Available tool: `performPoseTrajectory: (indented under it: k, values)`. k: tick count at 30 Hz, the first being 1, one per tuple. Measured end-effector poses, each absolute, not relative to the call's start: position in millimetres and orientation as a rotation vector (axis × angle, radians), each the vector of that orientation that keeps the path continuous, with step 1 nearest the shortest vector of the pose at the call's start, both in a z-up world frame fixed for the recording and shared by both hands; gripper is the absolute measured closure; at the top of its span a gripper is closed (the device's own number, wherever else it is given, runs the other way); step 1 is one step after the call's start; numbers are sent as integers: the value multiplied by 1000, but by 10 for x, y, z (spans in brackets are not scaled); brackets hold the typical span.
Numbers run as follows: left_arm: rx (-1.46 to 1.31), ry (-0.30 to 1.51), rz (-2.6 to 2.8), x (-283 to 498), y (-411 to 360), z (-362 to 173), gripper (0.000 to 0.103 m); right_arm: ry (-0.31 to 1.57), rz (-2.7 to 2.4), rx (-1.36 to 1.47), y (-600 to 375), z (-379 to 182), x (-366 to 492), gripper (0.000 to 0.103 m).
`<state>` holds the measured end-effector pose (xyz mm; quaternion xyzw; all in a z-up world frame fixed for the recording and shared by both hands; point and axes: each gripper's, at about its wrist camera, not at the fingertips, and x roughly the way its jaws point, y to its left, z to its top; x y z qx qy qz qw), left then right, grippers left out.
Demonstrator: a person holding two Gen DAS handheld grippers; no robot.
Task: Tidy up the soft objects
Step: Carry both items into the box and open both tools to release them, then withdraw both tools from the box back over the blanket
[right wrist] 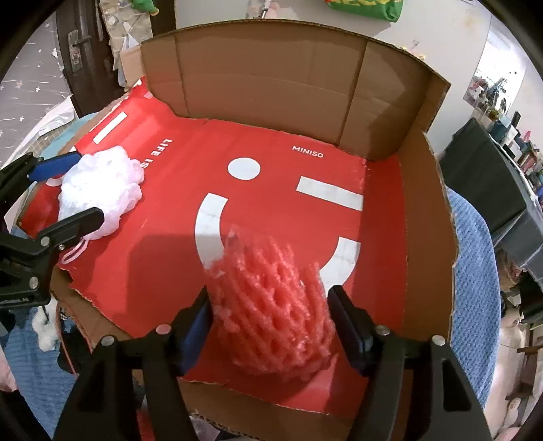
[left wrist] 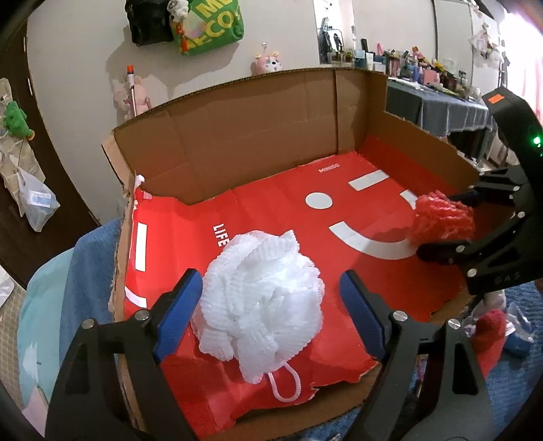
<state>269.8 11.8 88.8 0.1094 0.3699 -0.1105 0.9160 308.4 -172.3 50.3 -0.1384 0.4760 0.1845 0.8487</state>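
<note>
Both soft pieces are over the cardboard box now, so this looks well along. The left tongs stand spread wide around the white mesh pouf, blue pads either side; the left pad looks to touch it, the right one stands apart, and the pouf lies on the red paper liner near the front left corner of the box, its cord loop trailing toward the front edge. The right tongs are pressed in on the red foam net, clamped from both sides, near the front right corner; whether it rests on the liner or hangs just above I cannot tell. Left to do, I'd judge: let go of the net and back both tools out. The box sits on blue towelling, and beyond it there's a pale wall hung with a green bag, small plush toys, and a crowded side table off to the right.
</note>
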Motion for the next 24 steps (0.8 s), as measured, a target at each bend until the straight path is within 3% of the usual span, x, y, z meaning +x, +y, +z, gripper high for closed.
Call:
performPoseTrajectory:
  k: [8,10,14,17,24]
  values:
    - [176,723,-238,2551,120,1072,14,981,397,-269,-1751,617,2961,32]
    - [165,706,-243,2480,122,1129,14,963,390,-270,-1754,676,2910,21]
    - [141,670,-247,2311,125,1250,12,923,388,-246,-1805,830,2804,20]
    - [121,631,-247,2160,133,1353,5,892,386,-222,-1857,953,2717,19]
    - [67,527,-244,1738,170,1635,5,797,391,-159,-1986,1251,2395,12]
